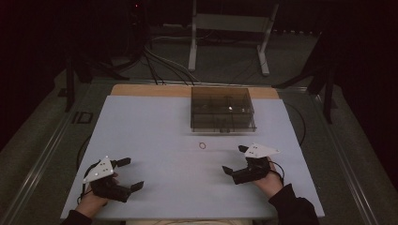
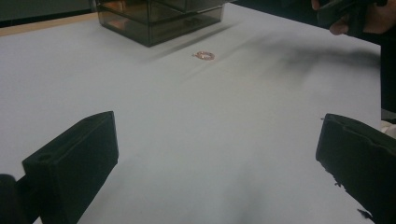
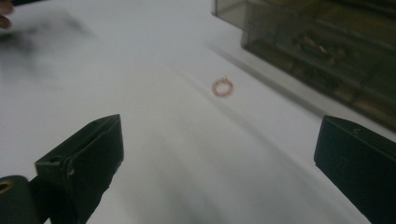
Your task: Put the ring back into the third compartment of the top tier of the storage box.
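Centre frame on the table [image 1: 141, 126]: copper ring [image 1: 202, 145] below smoked plastic box [image 1: 222, 108]; left tool [image 1: 130, 174] and right tool [image 1: 234, 159] both spread apart, empty.

Pale table [image 1: 141, 140], small copper ring [image 1: 202, 145] lying flat, smoky clear box [image 1: 221, 108] behind it

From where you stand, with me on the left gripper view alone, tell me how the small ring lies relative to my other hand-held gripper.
Observer: In the high view the ring lies on the table, ahead and to the left of the right hand-held gripper, apart from it.
Operator: Report that gripper's jaws.
Observer: Wide open, nothing between them; the right gripper view looks between them at the ring.
Operator: Now give me the box.
Observer: The smoky clear box stands at the table's far edge, just beyond the ring, not touching it.
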{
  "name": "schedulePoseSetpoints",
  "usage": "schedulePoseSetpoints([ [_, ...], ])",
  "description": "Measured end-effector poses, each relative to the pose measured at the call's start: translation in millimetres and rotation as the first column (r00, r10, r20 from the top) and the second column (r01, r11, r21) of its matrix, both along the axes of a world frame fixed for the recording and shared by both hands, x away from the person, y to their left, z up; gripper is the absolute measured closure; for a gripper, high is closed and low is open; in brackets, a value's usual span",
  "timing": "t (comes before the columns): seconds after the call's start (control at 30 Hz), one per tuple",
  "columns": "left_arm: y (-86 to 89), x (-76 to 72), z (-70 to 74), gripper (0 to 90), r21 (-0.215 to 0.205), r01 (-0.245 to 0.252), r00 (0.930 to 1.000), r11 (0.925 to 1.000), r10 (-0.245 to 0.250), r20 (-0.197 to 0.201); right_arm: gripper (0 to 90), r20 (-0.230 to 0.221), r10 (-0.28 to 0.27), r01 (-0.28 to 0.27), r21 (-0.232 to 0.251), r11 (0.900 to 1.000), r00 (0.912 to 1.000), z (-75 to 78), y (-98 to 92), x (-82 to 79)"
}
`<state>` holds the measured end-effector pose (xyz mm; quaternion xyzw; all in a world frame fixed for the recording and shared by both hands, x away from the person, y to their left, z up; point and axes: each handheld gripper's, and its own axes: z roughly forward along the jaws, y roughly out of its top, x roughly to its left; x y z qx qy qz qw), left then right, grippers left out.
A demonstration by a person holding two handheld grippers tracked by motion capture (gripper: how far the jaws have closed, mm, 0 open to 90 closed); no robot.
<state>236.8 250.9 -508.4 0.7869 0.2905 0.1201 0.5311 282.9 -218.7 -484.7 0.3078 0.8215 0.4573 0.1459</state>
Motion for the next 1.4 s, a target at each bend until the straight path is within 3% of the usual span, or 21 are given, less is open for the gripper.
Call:
schedulePoseSetpoints([
  [0.17, 0.2, -0.5, 0.2, 0.0, 0.002, 0.001, 1.0, 1.0, -0.001, 0.0, 1.9, 0.049, 0.027, -0.028, 0.019, 0.999, 0.9984, 9.1, 12.4, 3.7],
  [0.37, 0.4, -0.8, 0.4, 0.0, -0.002, 0.0, 1.0, 1.0, 0.0, 0.001, 6.3, 0.01, 0.109, -0.109, 0.014, 0.994, 0.994, 12.0, 34.0, 11.8],
  [0.5, 0.4, -0.8, 0.4, 0.0, 0.0, 0.001, 1.0, 1.0, -0.001, 0.001, 7.5, 0.021, 0.135, -0.136, 0.018, 0.991, 0.9906, 9.7, 49.4, 15.8],
  [0.6, 0.3, -1.0, 0.7, 0.0, -0.006, 0.001, 1.0, 1.0, -0.001, 0.003, 16.3, 0.013, 0.146, -0.146, 0.019, 0.989, 0.9892, 6.5, 59.4, 21.0],
  [0.63, 0.2, -1.1, 0.7, 0.0, -0.004, 0.001, 1.0, 1.0, -0.001, 0.002, 15.4, 0.003, 0.152, -0.152, 0.026, 0.988, 0.9884, 5.0, 62.2, 23.5],
  [0.8, 0.4, -1.5, 0.6, 0.0, -0.003, 0.0, 1.0, 1.0, 0.0, 0.002, 31.6, -0.034, 0.175, -0.174, 0.035, 0.984, 0.9839, -4.2, 70.6, 37.0],
  [0.87, 0.6, -1.7, 0.8, 0.0, -0.002, 0.0, 1.0, 1.0, 0.0, 0.002, 36.0, -0.012, 0.184, -0.184, -0.003, 0.983, 0.9829, -8.7, 74.2, 40.8],
  [0.93, 0.7, -1.7, 0.8, 0.0, -0.001, 0.0, 1.0, 1.0, 0.0, 0.003, 47.8, 0.008, 0.205, -0.204, -0.046, 0.978, 0.9787, -13.1, 77.6, 43.5],
  [0.97, 0.7, -1.7, 0.8, 0.0, -0.001, 0.0, 1.0, 1.0, 0.0, 0.003, 48.4, 0.021, 0.204, -0.202, -0.071, 0.977, 0.9788, -14.9, 79.3, 44.5],
  [1.0, 0.6, -1.7, 0.8, 0.0, -0.001, 0.001, 1.0, 1.0, -0.001, 0.003, 54.0, 0.021, 0.207, -0.205, -0.077, 0.976, 0.9782, -16.4, 80.4, 46.5],
  [1.07, 0.6, -1.8, 0.8, 0.0, -0.001, 0.001, 1.0, 1.0, -0.001, 0.003, 54.9, 0.019, 0.213, -0.211, -0.079, 0.974, 0.9769, -17.8, 81.2, 48.6],
  [1.17, 0.7, -1.8, 0.7, 0.0, -0.001, 0.001, 1.0, 1.0, -0.001, 0.002, 63.8, 0.017, 0.176, -0.173, -0.112, 0.979, 0.9843, -23.0, 84.8, 60.3],
  [1.4, 0.6, -1.9, 0.6, 0.0, 0.0, 0.002, 1.0, 1.0, -0.002, 0.003, 69.4, -0.015, 0.125, -0.126, -0.157, 0.979, 0.992, -34.8, 89.9, 72.8],
])
